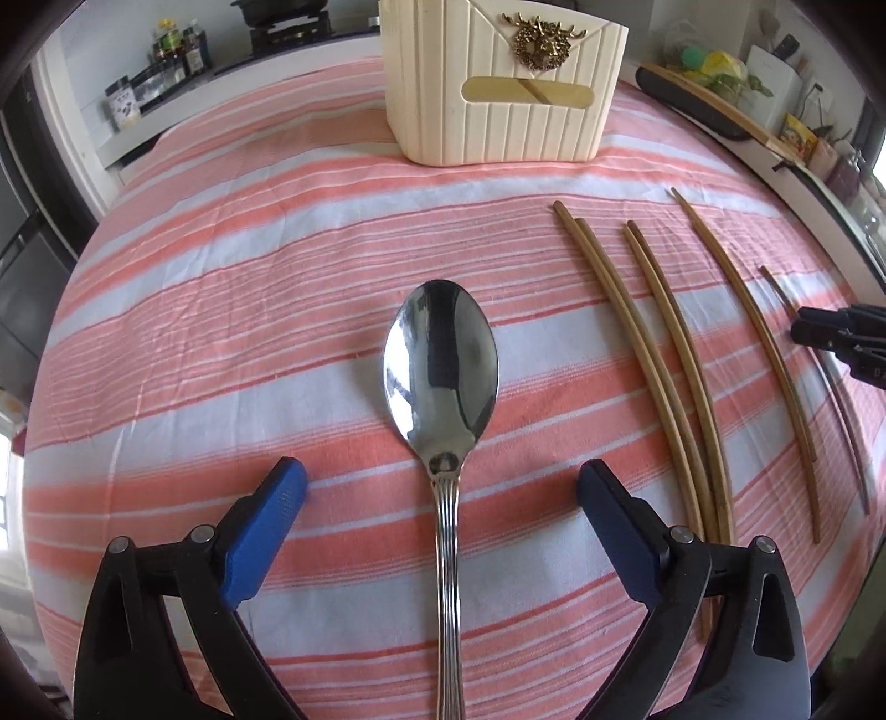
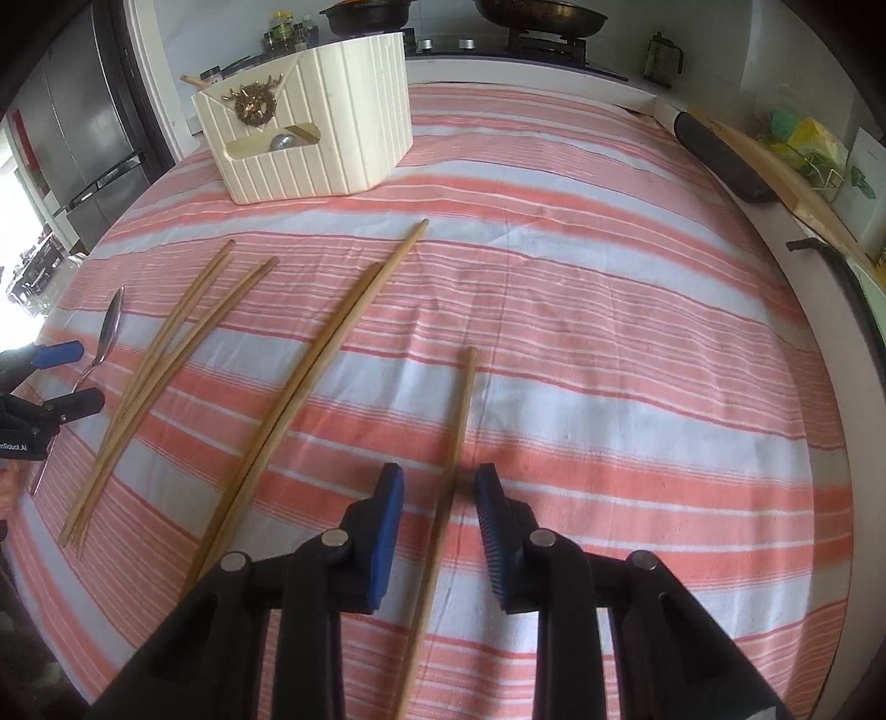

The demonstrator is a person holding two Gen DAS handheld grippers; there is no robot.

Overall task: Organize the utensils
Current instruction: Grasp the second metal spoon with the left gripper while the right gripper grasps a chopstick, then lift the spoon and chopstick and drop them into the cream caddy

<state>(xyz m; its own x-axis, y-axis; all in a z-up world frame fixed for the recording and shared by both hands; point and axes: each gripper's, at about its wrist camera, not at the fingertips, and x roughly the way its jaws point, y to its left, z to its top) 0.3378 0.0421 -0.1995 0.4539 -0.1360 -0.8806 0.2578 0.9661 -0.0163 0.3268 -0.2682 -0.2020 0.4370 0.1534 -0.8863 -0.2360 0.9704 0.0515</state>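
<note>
My left tool (image 1: 441, 487) is open wide. Its two blue pads (image 1: 266, 531) stand far apart, one on each side of the spoon (image 1: 442, 376), & touch nothing. The spoon lies flat on the bench (image 1: 221, 310), bowl up, bowl end away from me, handle running back between the pads. The bench has a cloth w/ pink & white stripes.

My right tool (image 2: 440, 482) is open only a little. One chopstick (image 2: 449, 471) lies flat on the cloth & runs right thru the gap between the blue pads (image 2: 387, 531). The right pad is v. close to it, maybe just touching. The left pad is a bit away. So it isn't squeezed or lifted.

More chopsticks lie on the cloth between my two tools. One pair (image 2: 310, 376) is just left of my right tool, sticks side by side, touching low down. Another bunch (image 2: 160, 365) is further left, nearer the spoon, sticks close & crossing at the near ends.

The cream box (image 1: 498, 99) stands at the far side of the bench, well away from both tools. It has ribbed sides, a gold badge (image 1: 542, 41) on the front & a slot under it. Thru the slot in the right view I see smth round & shiny inside, can't tell what.
</note>
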